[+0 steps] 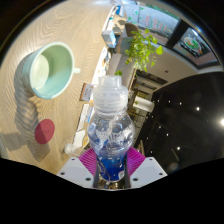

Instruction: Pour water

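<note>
A clear plastic water bottle (109, 125) with a white cap and a blue label stands upright between my fingers, held up above the floor. My gripper (111, 163) is shut on the bottle's lower body, with a magenta pad pressed against each side. A pale green cup (50, 71) sits on a round wooden table (20, 100) beyond the fingers and to the left of the bottle. The cup's inside looks pale, and I cannot tell if it holds water.
A red round thing (45, 131) lies below the table's edge. A leafy green plant (143, 47) stands beyond the bottle to the right, beside shelves (128, 20). A dark glossy surface (185, 115) fills the right side. Wooden floor (85, 40) runs behind.
</note>
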A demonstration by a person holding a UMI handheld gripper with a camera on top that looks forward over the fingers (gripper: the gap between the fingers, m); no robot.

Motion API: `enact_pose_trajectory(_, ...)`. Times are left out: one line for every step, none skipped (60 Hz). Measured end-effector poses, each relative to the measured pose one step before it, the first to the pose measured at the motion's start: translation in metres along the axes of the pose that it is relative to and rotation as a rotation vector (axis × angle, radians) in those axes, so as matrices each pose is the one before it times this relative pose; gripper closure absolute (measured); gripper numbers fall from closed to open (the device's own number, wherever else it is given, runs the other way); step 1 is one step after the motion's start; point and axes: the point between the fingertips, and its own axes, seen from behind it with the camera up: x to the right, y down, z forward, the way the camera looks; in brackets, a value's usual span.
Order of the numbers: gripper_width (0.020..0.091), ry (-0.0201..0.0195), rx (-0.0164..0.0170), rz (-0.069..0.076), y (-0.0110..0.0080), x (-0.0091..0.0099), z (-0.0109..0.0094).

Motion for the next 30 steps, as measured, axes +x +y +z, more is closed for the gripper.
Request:
enact_pose_trajectory(0.0749, -0.00511, 0.00736, 0.0399, 0.0036, 0.00374, -0.00025)
enact_pose_trajectory(0.0749, -0.00031, 0.00404, 0.0406, 0.00181, 0.0039, -0.00106)
enact_pose_trajectory(0.0749, -0.00104, 0.00584, 0.0426, 0.00134, 0.00427, -0.00124)
enact_pose_trajectory(0.075, -0.00437, 0.00831, 0.0451, 0.00091, 0.0034, -0.00113)
enact_pose_trajectory(0.0749, -0.00656, 0.00945, 0.047, 0.00069, 0.00314, -0.00118)
enact_pose_trajectory(0.0748, -0.008, 0.0087, 0.0486, 0.00109, 0.00288, -0.00109)
enact_pose_trajectory(0.0747, -0.00483, 0.00462, 0.0474, 0.00058, 0.00366, -0.00385)
enact_pose_trajectory(0.0748, -0.0083, 0.00882, 0.0487, 0.00097, 0.00353, -0.00094)
enact_pose_trajectory(0.0748, -0.00956, 0.00895, 0.0488, 0.00134, 0.00312, -0.00091)
enact_pose_trajectory(0.0746, -0.00705, 0.00783, 0.0476, 0.00141, 0.00365, -0.0007)
enact_pose_trajectory(0.0747, -0.00454, 0.00694, 0.0479, 0.00163, 0.00392, -0.00076)
enact_pose_trajectory(0.0747, -0.004, 0.00541, 0.0478, 0.0015, 0.0038, -0.00091)
enact_pose_trajectory(0.0747, -0.00886, 0.00652, 0.0494, 0.00064, 0.00257, -0.00117)
enact_pose_trajectory(0.0747, -0.00779, 0.00751, 0.0493, -0.00149, 0.00032, -0.00303)
enact_pose_trajectory(0.0746, -0.01525, 0.01093, 0.052, 0.00142, 0.0027, 0.0001)
enact_pose_trajectory(0.0746, -0.0106, 0.00876, 0.0506, 0.00072, 0.0024, -0.00026)
enact_pose_trajectory(0.0747, -0.00438, 0.00677, 0.0469, -0.0006, 0.0, -0.00093)
enact_pose_trajectory(0.0748, -0.01218, 0.00467, 0.0492, 0.00123, 0.00114, -0.00024)
enact_pose_trajectory(0.0749, -0.01661, 0.00425, 0.0501, 0.00157, 0.00011, -0.00035)
enact_pose_trajectory(0.0749, -0.01646, 0.0043, 0.0516, 0.00142, -0.00005, -0.0004)
enact_pose_trajectory(0.0749, -0.01525, 0.0046, 0.0536, 0.00164, 0.00023, -0.00027)
enact_pose_trajectory(0.0749, -0.01355, 0.00451, 0.0542, 0.0012, -0.00311, 0.00041)
enact_pose_trajectory(0.0749, -0.02263, 0.00026, 0.0549, 0.00222, -0.00236, 0.00078)
enact_pose_trajectory(0.0749, -0.02356, -0.00104, 0.0545, 0.00304, -0.00262, 0.00108)
enact_pose_trajectory(0.075, -0.02369, -0.00364, 0.0535, 0.00381, -0.00245, 0.00159)
enact_pose_trajectory(0.0749, -0.01633, -0.00284, 0.0501, 0.00431, -0.00178, 0.00299)
enact_pose_trajectory(0.0749, -0.0173, -0.00508, 0.0503, 0.00507, -0.00091, 0.00209)
enact_pose_trajectory(0.0748, -0.01764, -0.00631, 0.0465, 0.00546, -0.00143, 0.00256)
enact_pose_trajectory(0.0749, -0.01851, -0.00666, 0.0413, 0.00573, -0.00161, 0.00311)
enact_pose_trajectory(0.0749, -0.01703, -0.00545, 0.0376, 0.00588, -0.00113, 0.00327)
